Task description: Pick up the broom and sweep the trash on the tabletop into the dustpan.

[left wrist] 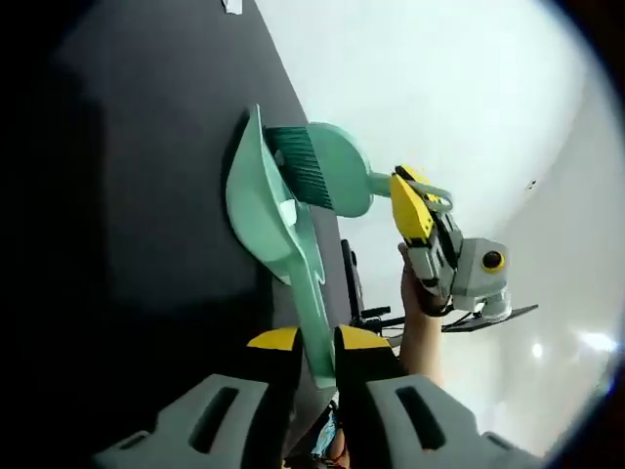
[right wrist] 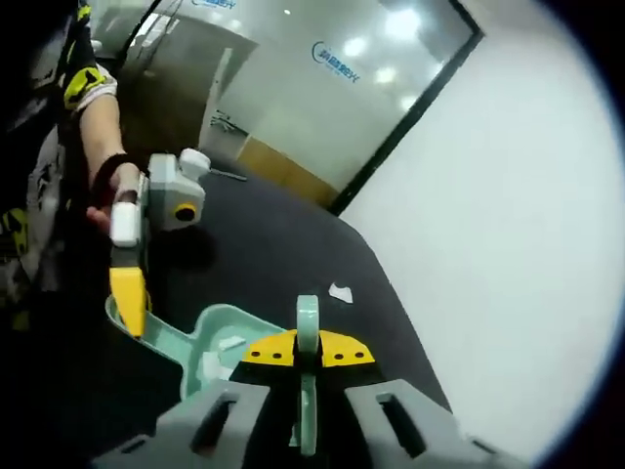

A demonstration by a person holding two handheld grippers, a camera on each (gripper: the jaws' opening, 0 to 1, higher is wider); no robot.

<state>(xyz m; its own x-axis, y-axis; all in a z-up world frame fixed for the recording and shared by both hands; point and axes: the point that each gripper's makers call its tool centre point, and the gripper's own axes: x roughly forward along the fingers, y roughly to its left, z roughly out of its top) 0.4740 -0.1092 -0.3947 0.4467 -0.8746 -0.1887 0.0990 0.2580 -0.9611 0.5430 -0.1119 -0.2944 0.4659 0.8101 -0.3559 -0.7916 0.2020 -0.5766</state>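
Note:
My left gripper [left wrist: 319,339] is shut on the handle of the mint-green dustpan [left wrist: 262,207], which rests on the black tabletop [left wrist: 146,195]. The green broom [left wrist: 340,168] has its teal bristles at the dustpan's mouth, and a white scrap [left wrist: 286,210] lies inside the pan. The right gripper [left wrist: 415,207] grips the broom's handle from the right. In the right gripper view, my right gripper [right wrist: 308,349] is shut on the broom handle [right wrist: 308,318]. The dustpan [right wrist: 200,337] lies below left with white bits in it, and the left gripper [right wrist: 127,298] is at its handle. One white scrap [right wrist: 340,291] lies on the tabletop [right wrist: 264,244].
A white wall [right wrist: 508,225] borders the table's far side. A glass partition [right wrist: 322,88] stands beyond the table's end. The person's hand [left wrist: 420,322] and forearm show behind the right gripper. Another small white scrap [left wrist: 231,5] lies at the table's far end.

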